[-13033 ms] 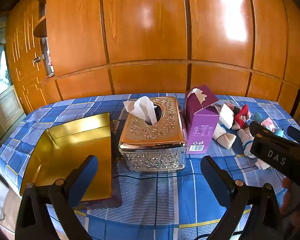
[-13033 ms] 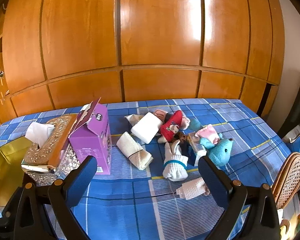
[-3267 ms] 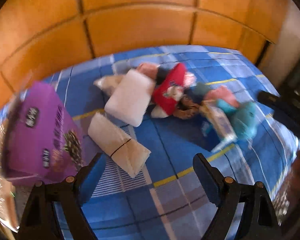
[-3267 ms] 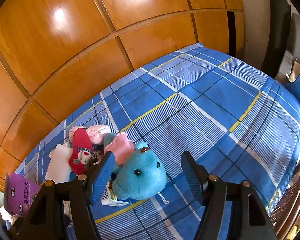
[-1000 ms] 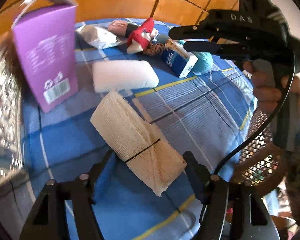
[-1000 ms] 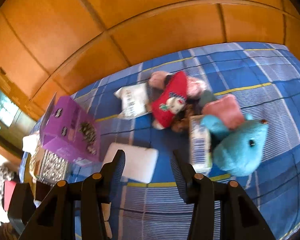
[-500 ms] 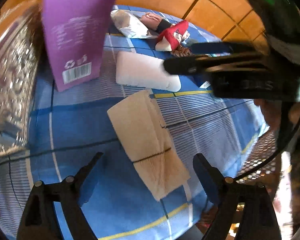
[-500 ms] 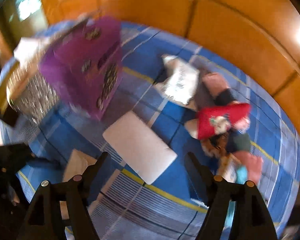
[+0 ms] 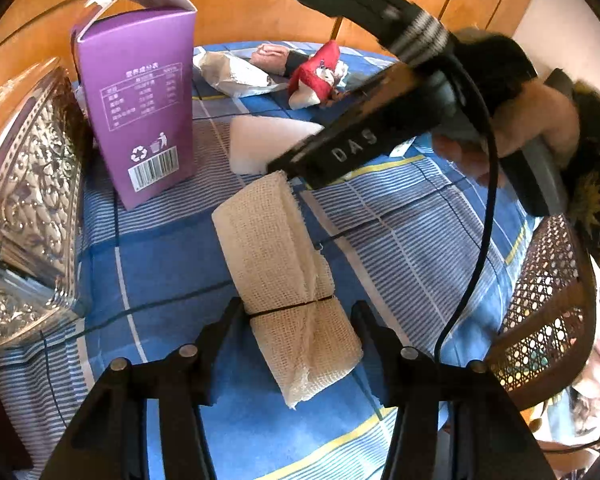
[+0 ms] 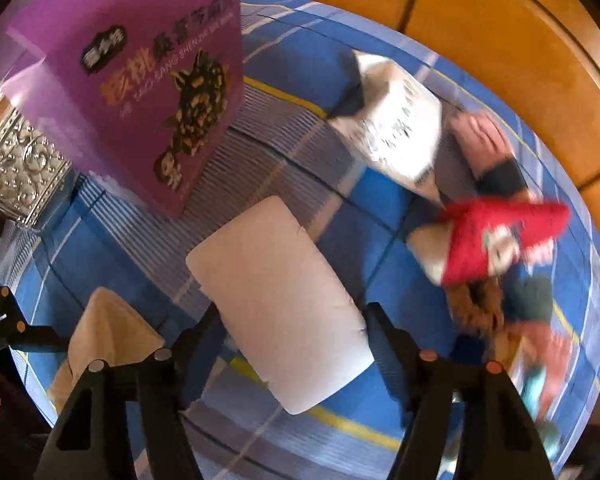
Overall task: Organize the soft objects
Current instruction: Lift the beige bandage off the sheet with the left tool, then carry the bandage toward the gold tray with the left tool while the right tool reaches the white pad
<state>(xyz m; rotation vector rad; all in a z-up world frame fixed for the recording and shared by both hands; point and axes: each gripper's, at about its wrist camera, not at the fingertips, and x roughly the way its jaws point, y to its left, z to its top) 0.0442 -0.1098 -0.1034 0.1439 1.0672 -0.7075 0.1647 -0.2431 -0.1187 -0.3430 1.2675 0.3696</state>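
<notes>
Since half a second ago both my tools have dropped closer. My left tool (image 9: 298,314) now straddles the near end of the gauze roll (image 9: 284,276), fingers parted on either side, nothing clenched yet. That roll lies flat on the blue plaid surface (image 9: 400,248), long axis running away from me toward the purple box (image 9: 140,92). My right tool (image 10: 294,320) is spread wide around the white pad (image 10: 280,300), whose long axis slants toward the same box. Beyond sit a red toy (image 10: 496,236) and white packet (image 10: 396,132).
</notes>
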